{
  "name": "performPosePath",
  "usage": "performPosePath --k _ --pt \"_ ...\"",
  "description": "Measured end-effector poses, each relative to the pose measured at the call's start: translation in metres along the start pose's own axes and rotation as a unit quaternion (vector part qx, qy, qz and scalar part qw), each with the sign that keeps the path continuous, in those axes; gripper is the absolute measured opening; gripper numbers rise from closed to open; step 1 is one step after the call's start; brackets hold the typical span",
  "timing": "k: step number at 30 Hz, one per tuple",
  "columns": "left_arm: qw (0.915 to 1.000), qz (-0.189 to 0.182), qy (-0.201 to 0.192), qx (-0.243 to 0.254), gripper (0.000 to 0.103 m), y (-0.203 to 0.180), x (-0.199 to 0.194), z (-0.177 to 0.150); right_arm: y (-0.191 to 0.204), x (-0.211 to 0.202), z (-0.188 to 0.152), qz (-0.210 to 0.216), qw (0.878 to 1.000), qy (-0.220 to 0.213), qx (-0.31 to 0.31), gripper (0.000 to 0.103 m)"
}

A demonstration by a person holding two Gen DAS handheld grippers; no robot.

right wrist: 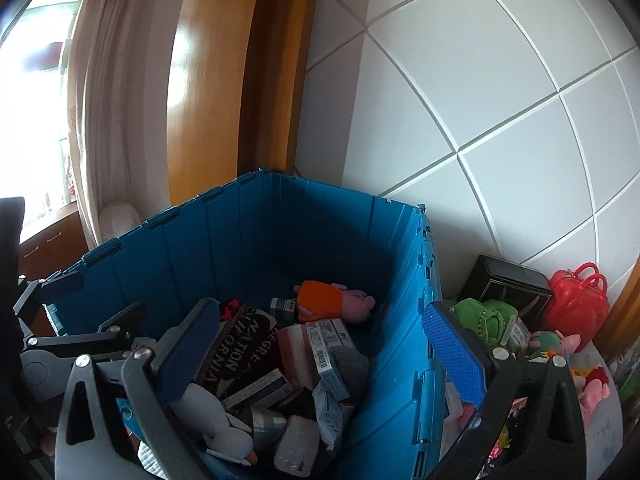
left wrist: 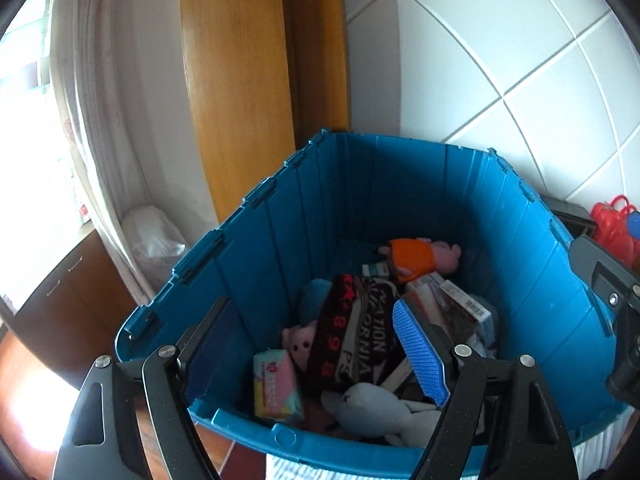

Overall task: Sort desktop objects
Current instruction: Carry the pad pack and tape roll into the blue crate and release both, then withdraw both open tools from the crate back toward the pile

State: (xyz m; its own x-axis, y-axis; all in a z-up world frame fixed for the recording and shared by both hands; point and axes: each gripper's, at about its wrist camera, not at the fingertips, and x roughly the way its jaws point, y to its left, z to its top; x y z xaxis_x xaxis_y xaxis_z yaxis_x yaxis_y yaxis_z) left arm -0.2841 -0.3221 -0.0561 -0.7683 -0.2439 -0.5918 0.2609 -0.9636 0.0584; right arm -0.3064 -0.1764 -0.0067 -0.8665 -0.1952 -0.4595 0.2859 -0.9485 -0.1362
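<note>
A deep blue crate [left wrist: 256, 248] holds several sorted items. Among them are a pink pig plush in an orange dress [left wrist: 416, 258], a dark lettered cloth [left wrist: 352, 336], a white plush [left wrist: 372, 404], a pastel tissue pack [left wrist: 276, 384] and small cartons [left wrist: 460, 308]. My left gripper [left wrist: 314, 346] hangs open over the crate's near left part, with nothing between its blue pads. My right gripper [right wrist: 320, 348] is open wide and empty. Its left finger is over the pile and its right pad stands outside the crate's right wall [right wrist: 404, 352]. The pig plush [right wrist: 328, 300] lies at the far side.
To the right of the crate, a round surface carries a red plastic bag toy [right wrist: 576, 300], a green plush [right wrist: 484, 316], a black box [right wrist: 508, 284] and more pink toys [right wrist: 592, 392]. A white tiled wall, a wooden door frame and a curtain stand behind.
</note>
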Motion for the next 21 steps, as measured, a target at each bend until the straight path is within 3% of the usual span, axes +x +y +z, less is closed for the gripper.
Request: performPosePath --k 13,21 --pt "0.9999 0.000 -0.002 -0.015 0.081 0.000 -0.033 -0.020 -0.018 -0.036 -0.020 -0.003 1.000 -0.003 0.004 0.103" --pt "0.9994 -0.015 -0.026 -0.016 0.081 -0.018 -0.077 -0.042 -0.065 -0.095 -0.051 -0.026 0.999 -0.030 0.027 0.103"
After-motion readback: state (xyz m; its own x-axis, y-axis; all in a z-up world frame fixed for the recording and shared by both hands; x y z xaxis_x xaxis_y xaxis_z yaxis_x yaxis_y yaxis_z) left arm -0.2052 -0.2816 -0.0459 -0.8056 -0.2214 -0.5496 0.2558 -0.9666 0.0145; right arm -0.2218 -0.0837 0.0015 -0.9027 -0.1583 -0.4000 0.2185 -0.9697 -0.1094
